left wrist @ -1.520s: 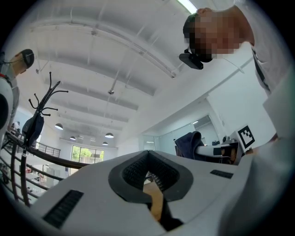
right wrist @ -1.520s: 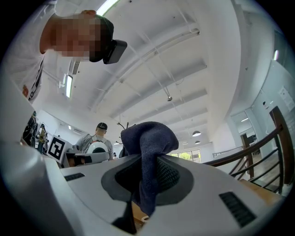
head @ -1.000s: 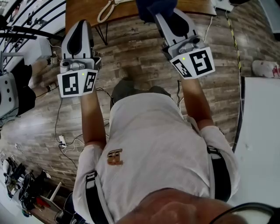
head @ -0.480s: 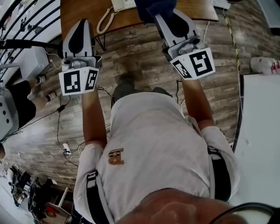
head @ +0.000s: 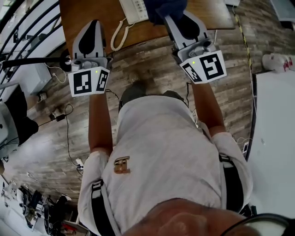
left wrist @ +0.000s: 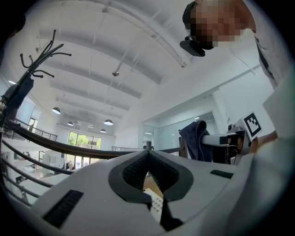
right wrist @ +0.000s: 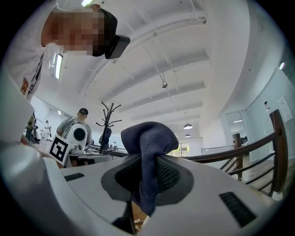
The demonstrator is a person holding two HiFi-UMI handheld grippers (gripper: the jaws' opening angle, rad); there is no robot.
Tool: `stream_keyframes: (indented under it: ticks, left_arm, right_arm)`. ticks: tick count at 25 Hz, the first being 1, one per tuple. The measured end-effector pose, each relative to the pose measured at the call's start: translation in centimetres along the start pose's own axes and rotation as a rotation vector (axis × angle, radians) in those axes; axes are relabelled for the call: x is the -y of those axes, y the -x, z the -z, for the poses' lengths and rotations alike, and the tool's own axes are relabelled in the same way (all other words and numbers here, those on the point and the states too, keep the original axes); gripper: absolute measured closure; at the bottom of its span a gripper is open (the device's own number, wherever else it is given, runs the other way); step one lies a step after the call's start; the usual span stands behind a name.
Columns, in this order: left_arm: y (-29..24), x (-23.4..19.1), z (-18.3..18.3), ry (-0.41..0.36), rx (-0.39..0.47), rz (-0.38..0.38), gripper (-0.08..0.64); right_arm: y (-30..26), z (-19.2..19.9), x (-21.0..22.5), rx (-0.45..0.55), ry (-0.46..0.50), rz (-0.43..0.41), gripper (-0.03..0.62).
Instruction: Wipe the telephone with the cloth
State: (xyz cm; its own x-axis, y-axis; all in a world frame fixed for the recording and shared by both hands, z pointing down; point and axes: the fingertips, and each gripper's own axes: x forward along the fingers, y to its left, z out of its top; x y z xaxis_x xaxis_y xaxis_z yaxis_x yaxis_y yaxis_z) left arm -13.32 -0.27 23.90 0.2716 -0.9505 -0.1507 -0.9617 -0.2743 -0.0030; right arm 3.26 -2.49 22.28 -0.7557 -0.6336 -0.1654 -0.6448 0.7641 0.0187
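A white telephone [head: 133,8] with a coiled cord [head: 117,35] sits on a brown wooden table [head: 83,11] at the top of the head view. My left gripper [head: 92,22] reaches over the table's near edge, left of the phone, its jaws shut and empty. Through that gripper [left wrist: 148,154] I see the phone's keypad [left wrist: 156,203] just below the tips. My right gripper [head: 168,15] is shut on a dark blue cloth [head: 163,8] that bunches above the jaws [right wrist: 150,152]. It hangs right beside the phone.
Black table legs [head: 109,38] stand under the near edge. Cables and a power strip [head: 79,162] lie on the wood floor at left. A white surface [head: 276,138] fills the right side. A coat rack [right wrist: 107,115] and a person [right wrist: 76,122] are in the background.
Both grippers have moved forward toward the table. The table and the telephone have come further into the head view. The cloth stays clamped in the right gripper.
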Motion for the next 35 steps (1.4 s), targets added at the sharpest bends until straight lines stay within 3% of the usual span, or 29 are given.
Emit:
stream_keyframes:
  ticks: [8,11,16,25,31,35]
  left_arm:
    - [-5.0,-6.3,4.8,0.06,-0.084,0.054,0.541]
    - [-7.0,-8.3,7.7,0.116,-0.143,0.049,0.541]
    - [-10.3,-8.7,11.4,0.234,-0.262,0.04,0.541]
    - [-14.5,-9.5,16.6,0.336,-0.396,0.011,0.538]
    - [-17.0,-9.2,19.6,0.399,-0.465,-0.025,0.411]
    - [-18.2,-8.4,21.5,0.426,-0.51,-0.042,0.369]
  right_arm:
    - [-7.9,3.4,0.7,-0.07,0.009,0.065,0.514]
    - [-10.3,5.0,1.7,-0.111,0.01,0.091,0.514]
    - [-12.4,6.7,4.6,-0.196,0.007,0.119,0.514]
    - [-16.4,10.1,8.5,-0.285,-0.027,0.077,0.514]
    - [-17.9,12.6,11.0,-0.332,-0.065,0.03,0.514]
    - [-18.2,14.0,12.5,-0.364,-0.092,-0.006,0.514]
